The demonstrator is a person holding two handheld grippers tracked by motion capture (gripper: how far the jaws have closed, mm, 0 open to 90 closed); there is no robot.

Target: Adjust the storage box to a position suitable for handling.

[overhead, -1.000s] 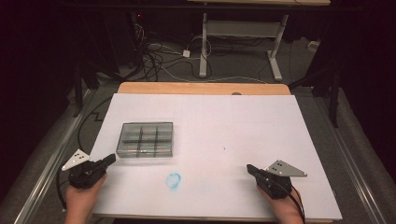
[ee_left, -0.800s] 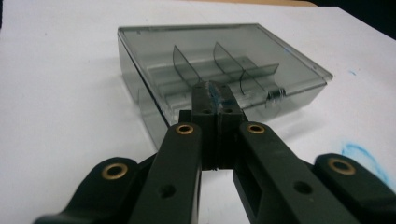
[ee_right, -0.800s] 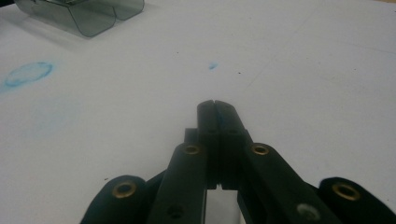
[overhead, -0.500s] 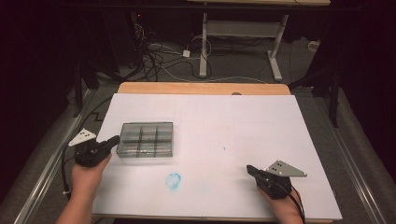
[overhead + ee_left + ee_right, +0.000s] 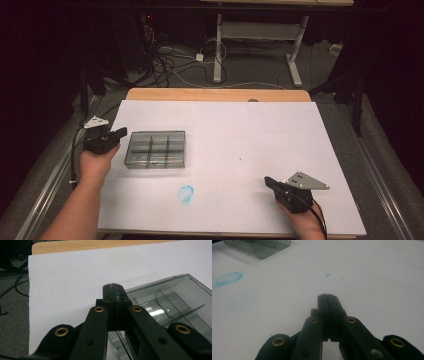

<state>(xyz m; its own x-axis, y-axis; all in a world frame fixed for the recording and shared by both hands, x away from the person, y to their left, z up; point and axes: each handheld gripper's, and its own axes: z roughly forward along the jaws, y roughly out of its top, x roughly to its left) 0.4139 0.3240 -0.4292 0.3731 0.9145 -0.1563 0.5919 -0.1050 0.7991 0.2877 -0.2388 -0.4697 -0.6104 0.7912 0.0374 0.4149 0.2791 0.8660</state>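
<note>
A clear smoky plastic organizer box (image 5: pixel 156 149) with several compartments lies on the white sheet at the left; it also shows in the left gripper view (image 5: pixel 172 305) and far off in the right gripper view (image 5: pixel 259 247). My left gripper (image 5: pixel 121 132) hovers just left of the box's near-left corner, jaws shut with nothing between them (image 5: pixel 114 287). My right gripper (image 5: pixel 268 180) rests low at the front right of the sheet, jaws shut and empty (image 5: pixel 327 295), pointing toward the box.
A white sheet (image 5: pixel 260 135) covers the wooden table (image 5: pixel 215 94). A blue circular smudge (image 5: pixel 185 193) marks the sheet near the front, with a small blue speck (image 5: pixel 327 274) beyond the right gripper. Cables and a desk frame (image 5: pixel 220 45) lie on the floor behind.
My left hand has moved forward and slightly up along the sheet's left edge, ending beside the box's corner. The right hand and the box have stayed put.
</note>
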